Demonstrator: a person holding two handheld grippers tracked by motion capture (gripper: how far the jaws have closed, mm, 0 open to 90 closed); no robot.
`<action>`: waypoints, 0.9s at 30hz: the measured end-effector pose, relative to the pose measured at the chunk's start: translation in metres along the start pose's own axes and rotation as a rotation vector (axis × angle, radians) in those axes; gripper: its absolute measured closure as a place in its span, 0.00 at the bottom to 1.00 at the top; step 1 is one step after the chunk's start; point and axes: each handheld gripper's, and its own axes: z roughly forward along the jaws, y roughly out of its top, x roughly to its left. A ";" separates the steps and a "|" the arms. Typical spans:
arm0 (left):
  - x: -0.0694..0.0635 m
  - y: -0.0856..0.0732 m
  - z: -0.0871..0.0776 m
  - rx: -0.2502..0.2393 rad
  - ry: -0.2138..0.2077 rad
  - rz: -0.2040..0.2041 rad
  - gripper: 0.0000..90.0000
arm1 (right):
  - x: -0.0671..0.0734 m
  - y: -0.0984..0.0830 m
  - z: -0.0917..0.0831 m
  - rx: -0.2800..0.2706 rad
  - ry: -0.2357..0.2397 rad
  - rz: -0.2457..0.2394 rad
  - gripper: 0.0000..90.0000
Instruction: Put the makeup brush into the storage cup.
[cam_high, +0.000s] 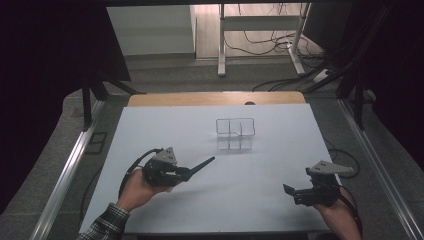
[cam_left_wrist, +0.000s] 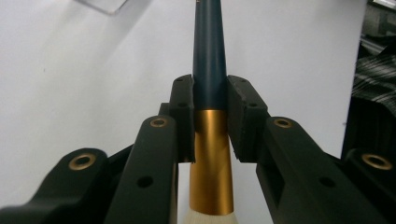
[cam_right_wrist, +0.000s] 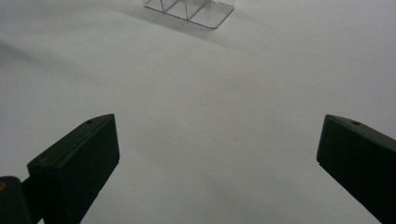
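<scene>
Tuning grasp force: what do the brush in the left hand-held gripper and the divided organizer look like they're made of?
Brush: the dark blue handle is smooth and semi-gloss, probably lacquered wood or plastic. The copper-coloured ferrule looks like brushed metal with a soft sheen, and pale bristles start below it. The left hand-held gripper clamps it.
Organizer: clear and see-through with bright edges, likely acrylic.

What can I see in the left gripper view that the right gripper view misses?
The left gripper view alone shows the brush, with its dark handle and copper band, clamped between the left gripper jaws. The right gripper view alone shows the right gripper with jaws wide apart and nothing between them, and the clear organizer with its dividers. Both show the white tabletop.
</scene>
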 end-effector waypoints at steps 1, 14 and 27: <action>-0.001 0.001 -0.001 -0.010 -0.003 0.002 0.82 | 0.000 0.000 0.000 -0.001 -0.001 -0.002 0.00; -0.018 0.008 0.000 -0.056 -0.022 0.032 0.82 | 0.009 0.005 0.003 0.021 0.032 -0.022 0.00; -0.028 0.015 0.010 -0.055 -0.053 0.057 0.82 | 0.020 0.018 0.005 0.019 0.097 0.002 0.00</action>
